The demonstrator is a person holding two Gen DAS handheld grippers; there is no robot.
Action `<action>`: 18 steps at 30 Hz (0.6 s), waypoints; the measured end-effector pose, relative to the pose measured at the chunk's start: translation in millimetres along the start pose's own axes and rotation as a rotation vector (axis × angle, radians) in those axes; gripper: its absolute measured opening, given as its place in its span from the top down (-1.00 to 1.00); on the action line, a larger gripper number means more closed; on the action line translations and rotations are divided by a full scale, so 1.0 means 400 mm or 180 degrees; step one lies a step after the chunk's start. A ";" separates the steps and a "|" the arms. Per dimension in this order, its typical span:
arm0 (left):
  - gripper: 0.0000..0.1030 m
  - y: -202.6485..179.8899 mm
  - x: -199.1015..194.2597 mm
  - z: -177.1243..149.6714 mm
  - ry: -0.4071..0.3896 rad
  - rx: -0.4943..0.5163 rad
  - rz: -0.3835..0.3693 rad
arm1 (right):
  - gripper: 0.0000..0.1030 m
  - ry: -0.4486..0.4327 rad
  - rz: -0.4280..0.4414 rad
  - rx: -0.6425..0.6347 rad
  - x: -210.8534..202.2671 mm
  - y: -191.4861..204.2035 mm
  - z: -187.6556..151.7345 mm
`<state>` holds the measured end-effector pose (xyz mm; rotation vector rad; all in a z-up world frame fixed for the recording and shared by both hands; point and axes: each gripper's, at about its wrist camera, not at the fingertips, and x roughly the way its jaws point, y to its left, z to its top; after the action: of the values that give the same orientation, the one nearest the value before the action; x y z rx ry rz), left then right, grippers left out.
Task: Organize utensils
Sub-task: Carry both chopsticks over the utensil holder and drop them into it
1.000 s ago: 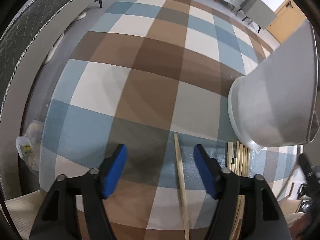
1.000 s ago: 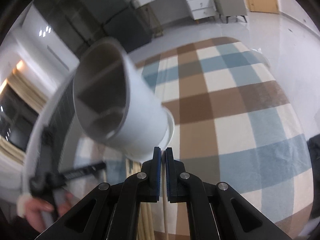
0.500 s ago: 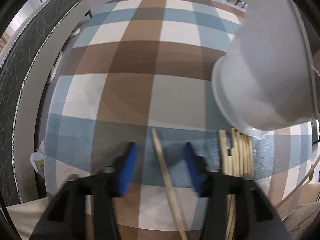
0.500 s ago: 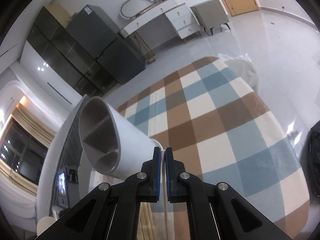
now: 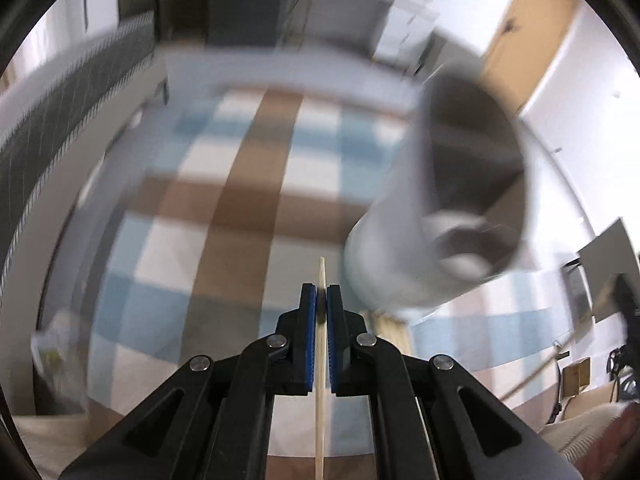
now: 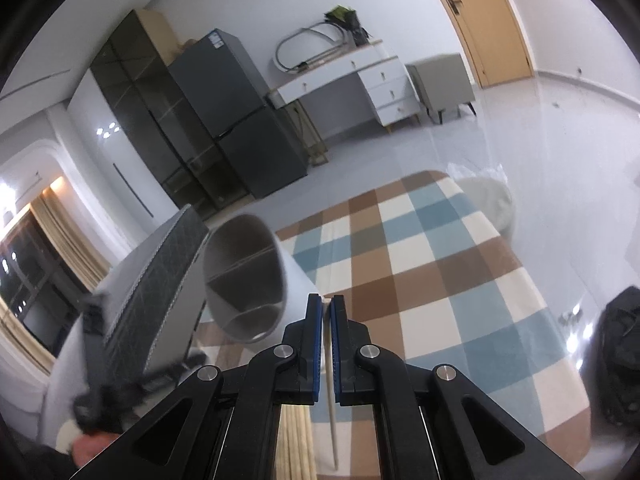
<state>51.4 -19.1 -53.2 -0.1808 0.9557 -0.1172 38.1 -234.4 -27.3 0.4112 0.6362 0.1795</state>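
Two grippers are sharing the work: the left gripper [image 5: 321,300] is clamping its blue pads together on a single wooden chopstick [image 5: 320,392], whose tip is poking out just beyond them, while the right gripper [image 6: 326,320] is pinching the edge of a white utensil holder [image 6: 248,280] with its jaws pressed together. That holder is being carried tilted, its open mouth turned toward the left gripper, presumably so the stick can be slid in lengthwise. In the left view the holder [image 5: 448,216] is hanging just right of the chopstick tip, apart from it, with inner dividers showing as dark compartments. More chopsticks [image 6: 296,436] are lying in a loose bundle on the checked rug [image 6: 440,280] below. Much is hard to read: the left view is smeared by motion, so the holder's compartments are blurring into each other, and the chopstick's lower end is running out of the frame. Exactly what part of the holder the right pads are gripping is hidden behind the jaws.
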 end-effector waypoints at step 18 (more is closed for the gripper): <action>0.99 -0.051 -0.176 -0.007 -0.0373 0.0460 -0.0181 | 0.93 -0.0285 0.0023 -0.0486 -0.107 0.140 -0.030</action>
<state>8.1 -26.7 5.8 -0.0804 0.8221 -0.2250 -5.2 -192.1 10.7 0.2727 0.5292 0.2138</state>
